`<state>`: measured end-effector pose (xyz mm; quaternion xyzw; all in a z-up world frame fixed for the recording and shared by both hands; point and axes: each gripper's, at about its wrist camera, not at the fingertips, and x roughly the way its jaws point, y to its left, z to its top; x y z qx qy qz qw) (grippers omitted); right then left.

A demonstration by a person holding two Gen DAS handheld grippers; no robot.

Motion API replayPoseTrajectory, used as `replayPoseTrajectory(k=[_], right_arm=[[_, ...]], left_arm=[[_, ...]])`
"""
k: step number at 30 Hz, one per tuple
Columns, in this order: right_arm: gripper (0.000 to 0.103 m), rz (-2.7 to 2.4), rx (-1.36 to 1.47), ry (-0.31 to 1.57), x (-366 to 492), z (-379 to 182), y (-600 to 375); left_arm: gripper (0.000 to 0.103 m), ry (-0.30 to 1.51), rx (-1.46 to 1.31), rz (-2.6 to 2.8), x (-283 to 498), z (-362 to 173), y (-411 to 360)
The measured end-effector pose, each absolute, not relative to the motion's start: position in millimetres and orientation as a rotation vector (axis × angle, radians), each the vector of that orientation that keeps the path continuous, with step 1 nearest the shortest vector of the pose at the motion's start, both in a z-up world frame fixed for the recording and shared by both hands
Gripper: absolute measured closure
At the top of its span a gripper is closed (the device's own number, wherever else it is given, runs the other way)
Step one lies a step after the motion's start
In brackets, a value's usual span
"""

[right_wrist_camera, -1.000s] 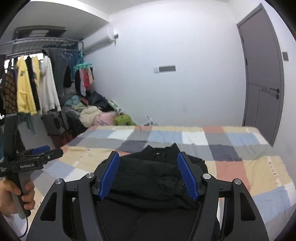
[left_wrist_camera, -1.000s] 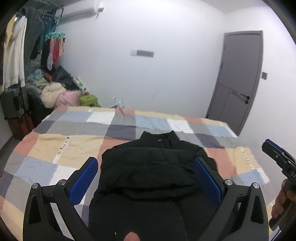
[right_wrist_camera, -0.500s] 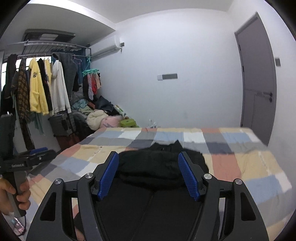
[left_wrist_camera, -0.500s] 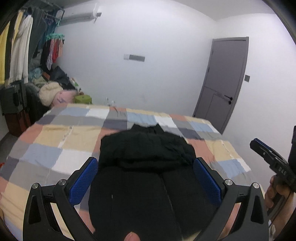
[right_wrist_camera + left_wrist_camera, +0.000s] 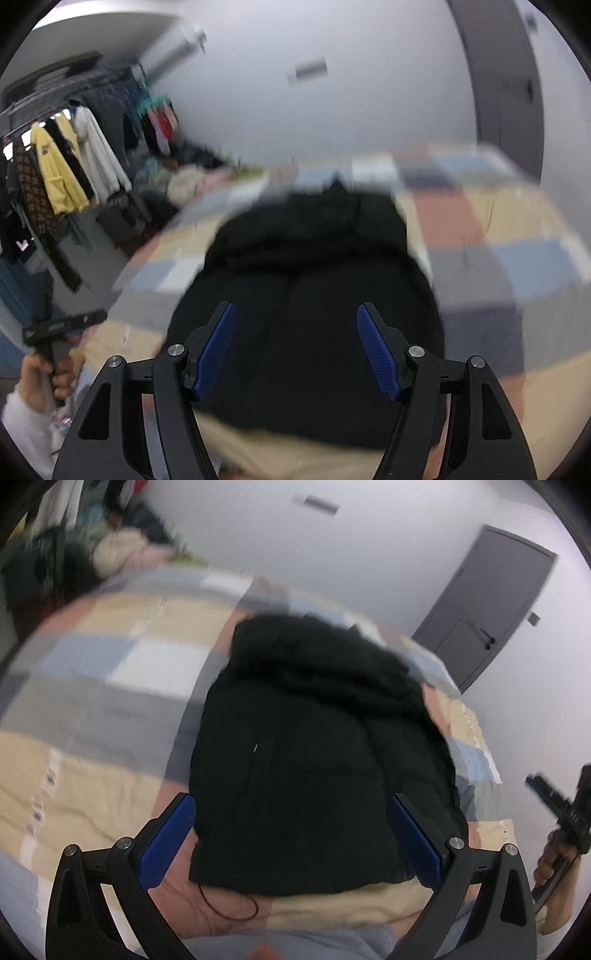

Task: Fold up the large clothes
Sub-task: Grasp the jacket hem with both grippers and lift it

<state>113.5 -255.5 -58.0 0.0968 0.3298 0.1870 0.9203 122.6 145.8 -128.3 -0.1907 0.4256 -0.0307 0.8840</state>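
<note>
I am viewing the black garment (image 5: 317,753) lying on the patchwork bed (image 5: 92,709), clothes rack (image 5: 66,162) at ten o'clock. I am holding the left gripper (image 5: 291,834) and right gripper (image 5: 295,347) spread apart, gripping nothing.

A black jacket (image 5: 317,753) lies partly folded on the patchwork bedspread (image 5: 92,686) of the bed, its upper part doubled over toward the collar. The left claw (image 5: 295,838) hangs above the jacket's near hem, its blue pads (image 5: 166,840) spread wide with nothing between them. At the right edge the right claw (image 5: 554,805) shows (blurred), gripped by a hand (image 5: 554,867). A grey door (image 5: 491,602) stands beyond.
</note>
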Motion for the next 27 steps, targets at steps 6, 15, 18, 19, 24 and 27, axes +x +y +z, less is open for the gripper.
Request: replayPoseTrajectory(k=[6, 15, 18, 19, 24, 27], right_arm=[[0.036, 0.375, 0.291, 0.871, 134.5, -115.4, -293.5], [0.034, 0.248, 0.478, 1.041, 171.4, -183.9, -350.6], [0.031, 0.18, 0.532, 1.086, 180.2, -208.3, -368.4], [0.031, 0.165, 0.56, 1.105, 182.3, -216.4, -374.0], [0.027, 0.146, 0.657, 1.176, 189.7, -244.4, -388.3], [0.025, 0.168, 0.714, 1.204, 191.9, -256.1, -392.1]], left_arm=[[0.0, 1.07, -0.513, -0.061, 153.3, -186.5, 172.7], [0.0, 1.265, -0.692, -0.029, 186.3, -259.2, 196.1], [0.0, 1.342, -0.755, -0.006, 195.0, -285.8, 200.5], [0.0, 1.364, -0.773, 0.013, 196.7, -294.4, 203.9], [0.0, 1.426, -0.843, 0.062, 202.3, -322.1, 214.6], [0.0, 1.452, -0.859, 0.075, 207.4, -332.4, 218.0]])
